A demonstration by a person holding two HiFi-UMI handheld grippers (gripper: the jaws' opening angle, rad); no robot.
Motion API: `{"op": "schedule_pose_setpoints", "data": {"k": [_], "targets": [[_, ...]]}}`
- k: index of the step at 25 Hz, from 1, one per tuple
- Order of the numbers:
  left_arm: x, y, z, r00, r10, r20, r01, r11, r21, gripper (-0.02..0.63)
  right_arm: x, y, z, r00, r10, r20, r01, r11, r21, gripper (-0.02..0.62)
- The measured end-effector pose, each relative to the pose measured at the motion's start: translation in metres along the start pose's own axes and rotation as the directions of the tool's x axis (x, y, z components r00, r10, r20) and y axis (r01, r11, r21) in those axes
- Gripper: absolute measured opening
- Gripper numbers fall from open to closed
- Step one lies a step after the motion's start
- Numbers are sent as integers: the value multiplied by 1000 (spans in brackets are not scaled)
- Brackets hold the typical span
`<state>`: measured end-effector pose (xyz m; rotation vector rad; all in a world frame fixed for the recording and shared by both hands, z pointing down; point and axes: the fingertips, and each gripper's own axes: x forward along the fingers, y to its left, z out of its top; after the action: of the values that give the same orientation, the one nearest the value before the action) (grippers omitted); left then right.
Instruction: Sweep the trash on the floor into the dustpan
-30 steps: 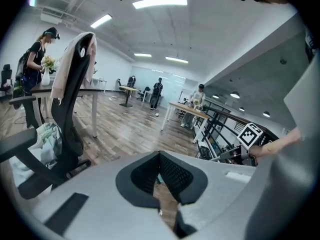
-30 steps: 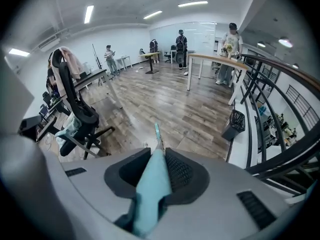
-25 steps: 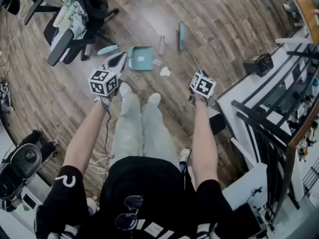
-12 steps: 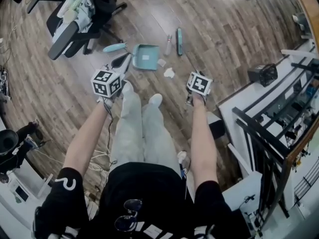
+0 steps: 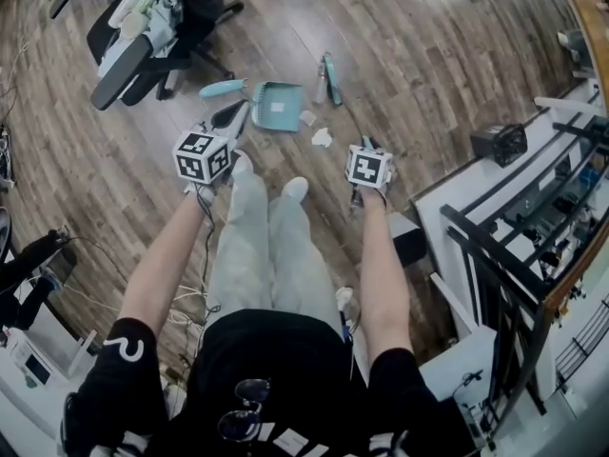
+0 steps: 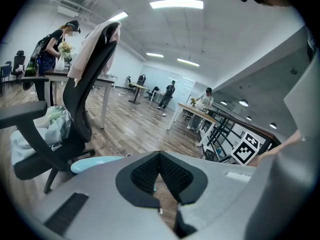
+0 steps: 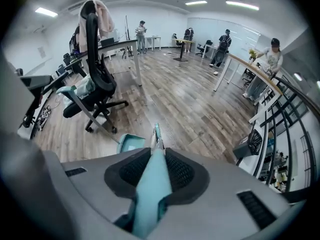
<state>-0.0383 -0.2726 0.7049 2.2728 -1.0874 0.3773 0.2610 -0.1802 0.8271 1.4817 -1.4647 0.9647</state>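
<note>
A teal dustpan (image 5: 276,105) stands on the wood floor ahead of my feet, with a white scrap inside it. Its thin pole rises to a teal grip (image 5: 221,89). My right gripper (image 5: 364,144) is shut on the teal broom handle (image 7: 152,184), which runs forward to the broom head (image 5: 330,69) just right of the dustpan (image 7: 131,143). A crumpled white paper (image 5: 323,138) and a smaller scrap (image 5: 307,118) lie between the pan and my right gripper. My left gripper (image 5: 231,119) hovers left of the pan, shut with nothing in it (image 6: 160,174).
A black office chair (image 5: 143,36) draped with clothes stands at the far left. A small bottle (image 5: 320,84) lies by the broom head. A black box (image 5: 499,144), white desk edges and dark railings (image 5: 514,246) line the right. Cables trail on the floor by my left leg.
My right gripper has moved left, and the broom head has swung left to just beside the dustpan. The left gripper has hardly moved.
</note>
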Motion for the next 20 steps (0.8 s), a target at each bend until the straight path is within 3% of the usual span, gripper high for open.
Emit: {"op": "schedule_pose_setpoints", "data": {"k": [15, 20], "targets": [[-21, -2, -4, 1000, 1, 17, -1, 1000, -10, -3, -21, 36, -45, 998, 41, -36, -45, 995, -89, 83], [-32, -4, -9, 1000, 9, 18, -9, 1000, -18, -3, -30, 45, -57, 998, 52, -34, -54, 996, -70, 83]]}}
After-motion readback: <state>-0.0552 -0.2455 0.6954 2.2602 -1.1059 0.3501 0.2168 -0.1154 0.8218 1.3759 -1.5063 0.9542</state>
